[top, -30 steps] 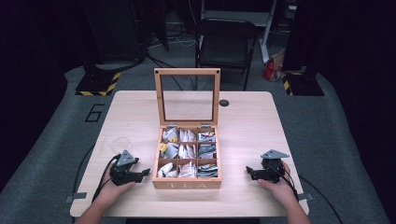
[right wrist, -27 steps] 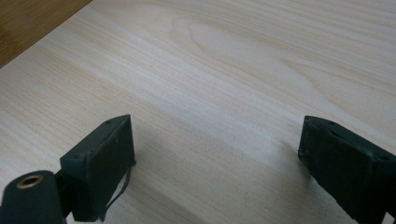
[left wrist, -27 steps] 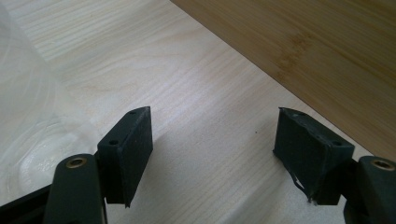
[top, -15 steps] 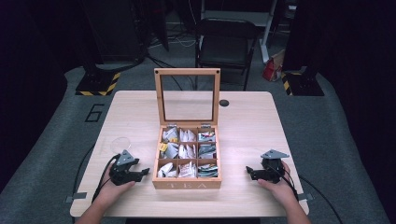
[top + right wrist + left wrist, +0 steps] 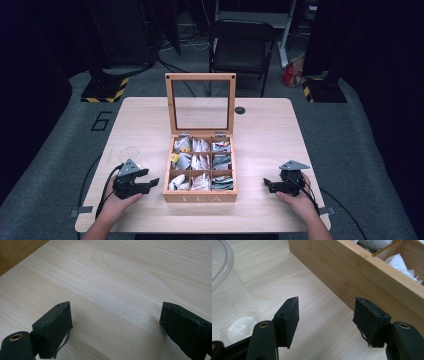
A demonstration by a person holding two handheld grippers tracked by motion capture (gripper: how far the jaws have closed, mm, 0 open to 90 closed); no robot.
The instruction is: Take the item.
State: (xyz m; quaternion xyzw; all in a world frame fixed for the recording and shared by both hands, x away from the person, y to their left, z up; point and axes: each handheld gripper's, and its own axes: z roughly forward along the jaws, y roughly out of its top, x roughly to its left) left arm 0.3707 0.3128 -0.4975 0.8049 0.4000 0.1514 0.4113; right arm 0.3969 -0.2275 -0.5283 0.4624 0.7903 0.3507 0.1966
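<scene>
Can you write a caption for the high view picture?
Open tea box between two open tongs, left and right.

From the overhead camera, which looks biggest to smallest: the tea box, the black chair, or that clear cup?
1. Tea box, lid open.
2. Black chair, though farther away, so probably bigger really.
3. Clear cup, faint and smallest.

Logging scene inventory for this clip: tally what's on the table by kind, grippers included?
Wooden tea box with open glass-paned lid: 1
Clear plastic cup: 1
Small black round disc near the far table edge: 1
Black two-jaw grippers: 2, left and right, both open and empty
Total: 5
Tea bags fill the box's nine compartments; too jumbled to count.
</scene>
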